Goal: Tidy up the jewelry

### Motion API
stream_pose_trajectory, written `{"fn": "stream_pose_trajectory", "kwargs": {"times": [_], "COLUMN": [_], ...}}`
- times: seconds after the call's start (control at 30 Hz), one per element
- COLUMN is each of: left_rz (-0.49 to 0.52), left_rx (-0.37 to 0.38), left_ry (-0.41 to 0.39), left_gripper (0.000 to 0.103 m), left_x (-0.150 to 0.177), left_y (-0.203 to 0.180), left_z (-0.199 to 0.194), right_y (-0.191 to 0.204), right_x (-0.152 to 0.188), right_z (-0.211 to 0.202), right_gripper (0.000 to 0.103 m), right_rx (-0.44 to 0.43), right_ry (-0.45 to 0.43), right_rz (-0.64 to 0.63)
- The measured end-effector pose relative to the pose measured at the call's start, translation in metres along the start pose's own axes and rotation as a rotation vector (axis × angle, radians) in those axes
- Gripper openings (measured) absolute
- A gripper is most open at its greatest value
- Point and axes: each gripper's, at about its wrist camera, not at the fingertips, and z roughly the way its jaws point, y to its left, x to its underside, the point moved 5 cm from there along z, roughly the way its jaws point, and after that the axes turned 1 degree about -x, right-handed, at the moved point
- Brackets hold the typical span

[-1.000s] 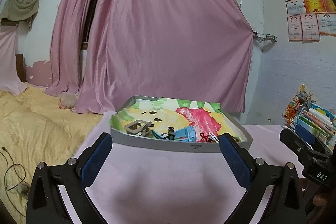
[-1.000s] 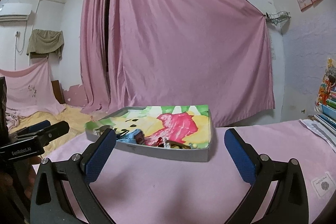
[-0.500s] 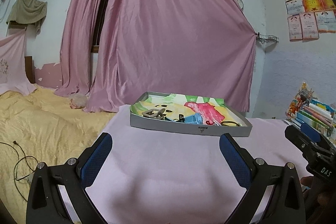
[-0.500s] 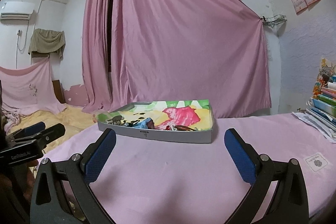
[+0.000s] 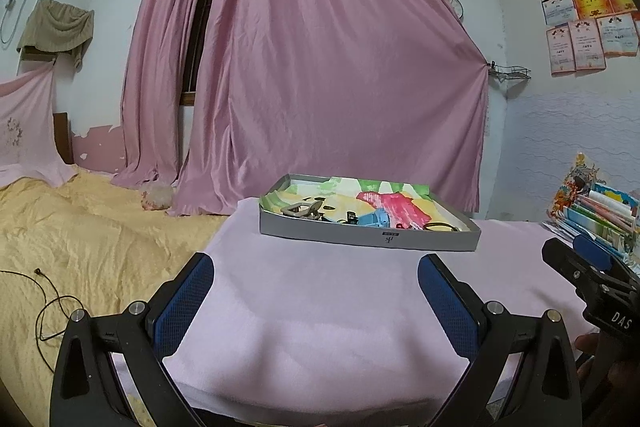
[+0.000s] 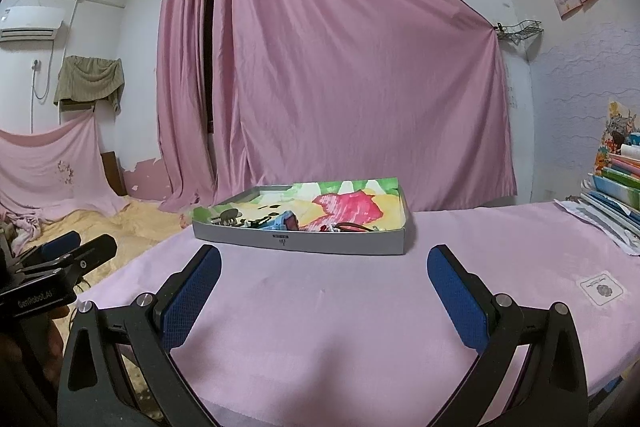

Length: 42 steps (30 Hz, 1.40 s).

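Nearest, the left gripper [image 5: 316,291] and the right gripper [image 6: 324,287] hover with their 2 blue ribbed pads spread wide and nothing between them, above a soft pink cloth [image 5: 320,307]. At 12 o'clock, well apart, sits the shallow grey tray [image 5: 368,237] with a bright painted floor; the jewelry [image 5: 352,217], small metal and plastic pieces, lies inside it. Any pick would want a slow, low, pinching approach over the rim.

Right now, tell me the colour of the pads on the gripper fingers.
Blue, with a fine textured surface, on black fingers. The right wrist view shows them best.
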Motion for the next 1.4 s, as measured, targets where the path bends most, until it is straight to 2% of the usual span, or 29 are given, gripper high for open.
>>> {"fn": "stream_pose_trajectory", "kwargs": {"times": [1.4], "left_rz": [-0.003], "left_rx": [0.003], "left_ry": [0.01], "left_gripper": [0.102], "left_x": [0.0043], "left_y": [0.0034], "left_z": [0.0006], "right_y": [0.0027], "right_x": [0.0042], "right_z": [0.004], "right_gripper": [0.101], "right_rx": [0.003], "right_ry": [0.014], "right_rz": [-0.002]}}
